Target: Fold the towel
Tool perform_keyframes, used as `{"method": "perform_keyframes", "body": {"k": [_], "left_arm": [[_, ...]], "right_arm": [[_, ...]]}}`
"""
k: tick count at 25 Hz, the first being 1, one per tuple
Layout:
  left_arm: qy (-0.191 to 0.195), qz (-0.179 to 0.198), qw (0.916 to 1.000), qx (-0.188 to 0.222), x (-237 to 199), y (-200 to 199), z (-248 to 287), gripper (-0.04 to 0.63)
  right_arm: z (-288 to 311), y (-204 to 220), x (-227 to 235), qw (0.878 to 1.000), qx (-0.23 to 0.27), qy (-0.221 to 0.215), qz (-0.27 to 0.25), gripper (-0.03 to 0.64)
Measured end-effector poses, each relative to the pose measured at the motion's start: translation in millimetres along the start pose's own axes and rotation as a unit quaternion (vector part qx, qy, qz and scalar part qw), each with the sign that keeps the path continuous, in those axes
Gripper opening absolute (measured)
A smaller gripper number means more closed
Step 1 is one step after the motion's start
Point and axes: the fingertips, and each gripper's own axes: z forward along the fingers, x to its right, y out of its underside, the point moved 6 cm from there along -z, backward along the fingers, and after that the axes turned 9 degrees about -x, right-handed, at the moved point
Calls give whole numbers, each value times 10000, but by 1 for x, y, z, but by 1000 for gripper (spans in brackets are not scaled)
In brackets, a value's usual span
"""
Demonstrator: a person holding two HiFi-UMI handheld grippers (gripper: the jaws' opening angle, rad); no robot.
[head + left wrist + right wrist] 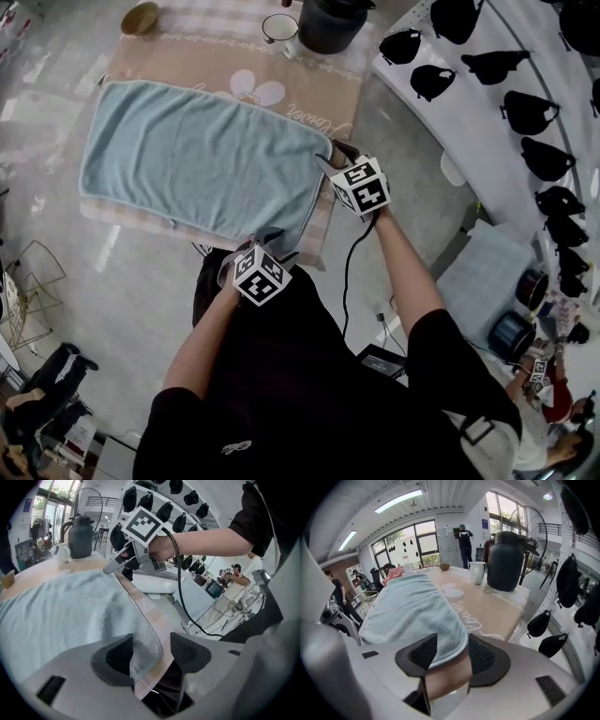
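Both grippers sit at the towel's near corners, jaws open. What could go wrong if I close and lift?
1. The tablecloth lies under the towel between the open jaws of the left gripper and right gripper; closing may pinch it too, and lifting could drag the mug and jug.
2. Left jaws frame only the corner's tip, which might slip.

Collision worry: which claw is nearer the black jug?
Right. On the towel, the right claw is at the corner nearest the black jug; the left claw at a farther corner.
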Motion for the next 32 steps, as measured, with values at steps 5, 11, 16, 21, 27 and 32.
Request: {"method": "perform_keyframes", "body": {"k": [5,11,16,21,27,32], "left_arm": [[-207,126,9997,-90,-2,5,5,236],[-520,45,9986,-122,-15,9,3,46],[-334,-283,9990,54,-18,11,-1,26],[-117,-802,9949,606,-20,13,-16,25],[-157,-1349,9843,1125,-35,11,-59,23],[-311,-1675,9729,1562,-54,20,-93,23]], "right_arm": [[15,2,6,9995,-289,104,53,187],[18,3,7,9993,-348,50,99,80],[11,-4,3,9994,-310,126,-79,34],[-3,-21,-3,9998,-130,105,-107,32],[-16,-53,-12,9998,31,67,-174,30],[-21,-85,-27,9992,180,95,-343,29]]}}
